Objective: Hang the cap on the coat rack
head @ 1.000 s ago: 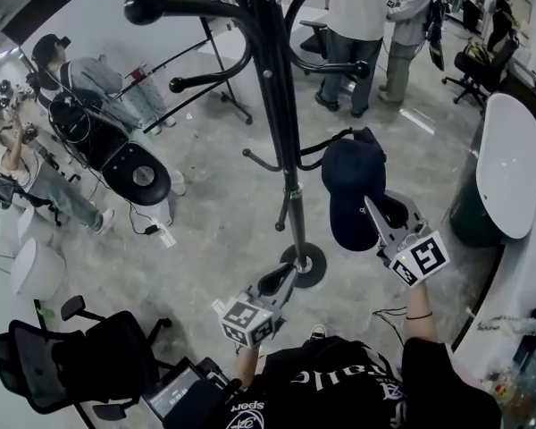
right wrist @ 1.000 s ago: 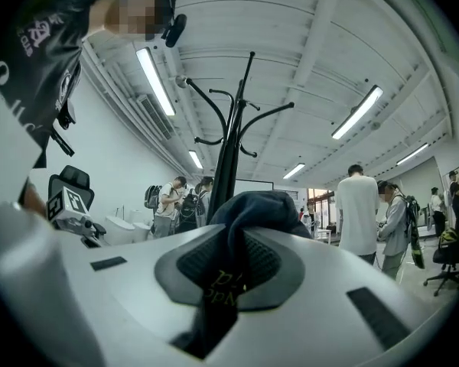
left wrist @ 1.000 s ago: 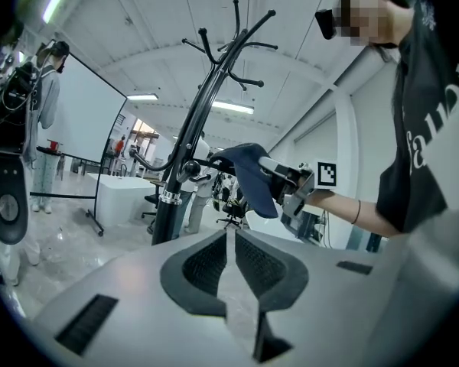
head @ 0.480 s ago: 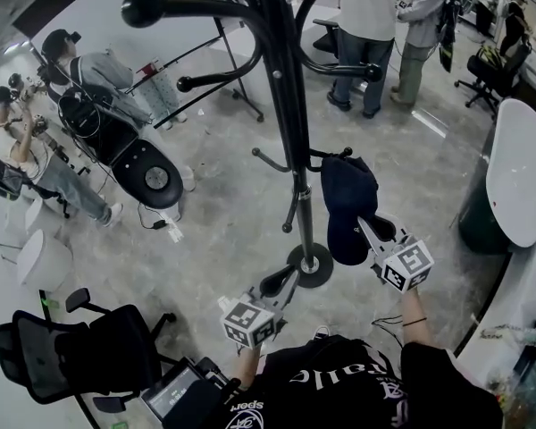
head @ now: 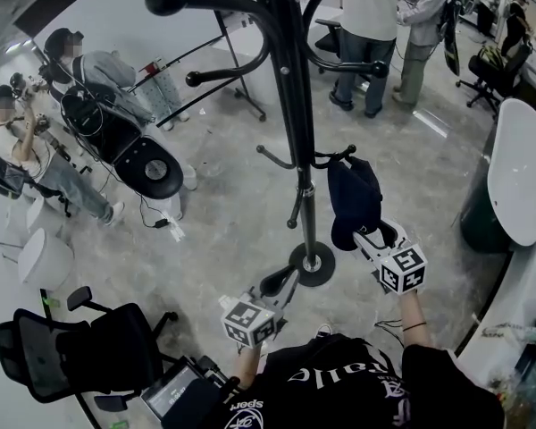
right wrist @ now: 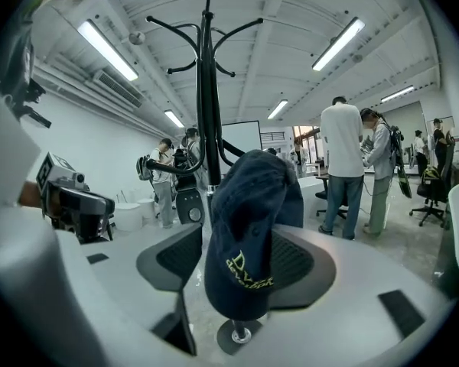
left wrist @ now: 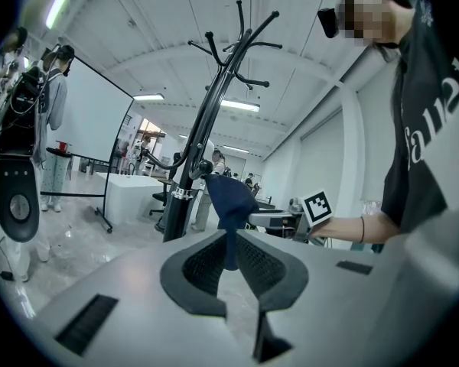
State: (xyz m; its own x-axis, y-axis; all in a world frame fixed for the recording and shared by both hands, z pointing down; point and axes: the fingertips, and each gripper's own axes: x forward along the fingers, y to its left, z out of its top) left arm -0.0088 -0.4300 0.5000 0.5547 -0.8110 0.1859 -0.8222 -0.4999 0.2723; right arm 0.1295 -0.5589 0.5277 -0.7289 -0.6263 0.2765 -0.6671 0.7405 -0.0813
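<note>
A dark navy cap (head: 353, 199) with yellow lettering hangs from a low hook (head: 338, 160) of the black coat rack (head: 290, 105). Its brim points down toward the rack's round base (head: 311, 264). My right gripper (head: 376, 236) is just below the cap and its jaws are opening. In the right gripper view the cap (right wrist: 249, 228) hangs between the spread pads (right wrist: 172, 262), which do not press on it. My left gripper (head: 281, 284) is low in front of the rack, shut and holding nothing. In the left gripper view the cap (left wrist: 228, 197) hangs beyond its jaws.
Two people stand behind the rack (head: 368, 34), others at the left (head: 31, 159). A black office chair (head: 80, 351) is at the lower left, a white rounded table (head: 518, 177) at the right. A black stand (head: 134, 155) and white stools (head: 43, 259) stand at the left.
The cap went up and left onto the rack's low hook. The right gripper's jaws opened off it and dropped a little below it. The left gripper stayed put.
</note>
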